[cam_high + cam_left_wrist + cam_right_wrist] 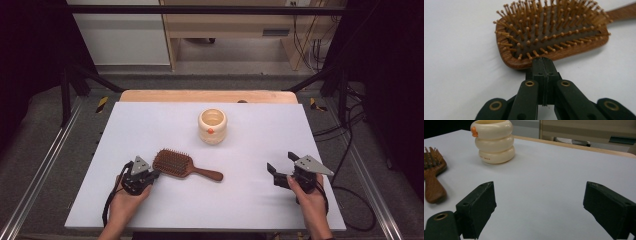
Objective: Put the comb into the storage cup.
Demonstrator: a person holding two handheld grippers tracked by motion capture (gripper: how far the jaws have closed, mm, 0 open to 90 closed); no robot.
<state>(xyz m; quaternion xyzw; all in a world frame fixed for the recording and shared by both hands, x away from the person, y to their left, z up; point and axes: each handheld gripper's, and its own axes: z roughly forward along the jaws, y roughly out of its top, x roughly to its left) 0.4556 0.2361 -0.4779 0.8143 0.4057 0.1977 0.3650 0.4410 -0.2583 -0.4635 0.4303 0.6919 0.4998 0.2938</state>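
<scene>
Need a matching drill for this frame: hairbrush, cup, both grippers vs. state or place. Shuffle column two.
1. wooden hairbrush
2. cream ribbed cup
3. left gripper
4. right gripper

a. jaws wide apart, nothing between
b. upright near the table's far middle
c. jaws shut, tips at the brush head's edge
d. lying flat, bristles up

Pairs: 1-d, 2-b, 3-c, 4-a

The hairbrush (181, 165) lay near the tabletop's (150, 120) front-left corner; the cup (212, 126) stood behind it, toward the back edge.
</scene>
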